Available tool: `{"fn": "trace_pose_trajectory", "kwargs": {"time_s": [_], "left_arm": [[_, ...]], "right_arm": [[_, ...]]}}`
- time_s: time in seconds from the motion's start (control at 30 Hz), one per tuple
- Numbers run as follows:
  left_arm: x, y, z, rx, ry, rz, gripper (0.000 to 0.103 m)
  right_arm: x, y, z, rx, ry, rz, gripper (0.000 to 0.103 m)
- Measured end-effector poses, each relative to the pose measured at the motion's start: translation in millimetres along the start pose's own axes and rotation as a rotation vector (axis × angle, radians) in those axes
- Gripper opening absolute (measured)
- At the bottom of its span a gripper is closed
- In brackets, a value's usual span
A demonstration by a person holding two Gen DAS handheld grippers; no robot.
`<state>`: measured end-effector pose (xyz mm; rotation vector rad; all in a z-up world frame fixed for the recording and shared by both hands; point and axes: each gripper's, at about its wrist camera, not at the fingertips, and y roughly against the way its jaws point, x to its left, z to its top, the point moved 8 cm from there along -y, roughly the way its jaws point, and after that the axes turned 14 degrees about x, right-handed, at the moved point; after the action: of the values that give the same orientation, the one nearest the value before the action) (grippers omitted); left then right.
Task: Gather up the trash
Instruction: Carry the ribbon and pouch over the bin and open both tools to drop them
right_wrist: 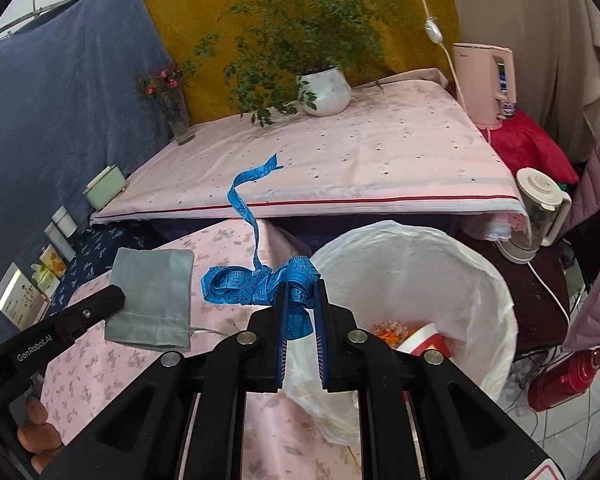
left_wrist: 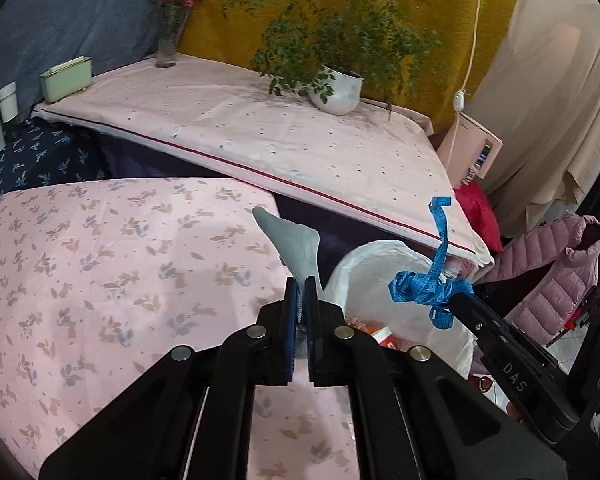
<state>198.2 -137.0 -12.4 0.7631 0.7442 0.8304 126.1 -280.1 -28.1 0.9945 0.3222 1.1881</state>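
**Both pieces lifted, bin just ahead**

We judge the collecting to be well along: each tool already carries something, and the lined trash bin (right_wrist: 416,280) beside the tabletop (left_wrist: 100,264) already holds some orange and red scraps at its bottom. What remains, as far as we can see, is to bring both loads over the opening and let them drop; neither is inside the bin yet.

Our left tool (left_wrist: 300,288) is pressed nearly together, pinching the lower edge of a grey cloth pouch (left_wrist: 296,244), which stands up off the tabletop.

Our right tool (right_wrist: 300,296) is only a little apart, pinching a bunched blue measuring tape (right_wrist: 256,280), with one loose end curling upward. The bundle hangs near the bin's near rim, about at the tabletop's edge. We see no other loose trash left on the flowered cloth.
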Motion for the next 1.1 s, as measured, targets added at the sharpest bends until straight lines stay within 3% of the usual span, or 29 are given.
{"fn": "trace_pose_trajectory", "kwargs": {"time_s": [0.23, 0.47, 0.6, 1.1], "left_arm": [[-61, -16, -8, 0.039, -0.082, -0.036, 0.004], [-95, -29, -11, 0.054, -0.12, -0.073, 0.007], [-100, -28, -9, 0.036, -0.129, -0.051, 0.029], [-79, -25, -8, 0.025, -0.099, 0.012, 0.033]], "right_arm": [[-51, 19, -6, -0.019, -0.062, -0.032, 0.012], [-77, 25, -8, -0.023, -0.09, -0.044, 0.012], [-82, 25, -8, -0.023, -0.097, -0.044, 0.012], [-65, 16, -6, -0.012, -0.07, -0.023, 0.012]]}}
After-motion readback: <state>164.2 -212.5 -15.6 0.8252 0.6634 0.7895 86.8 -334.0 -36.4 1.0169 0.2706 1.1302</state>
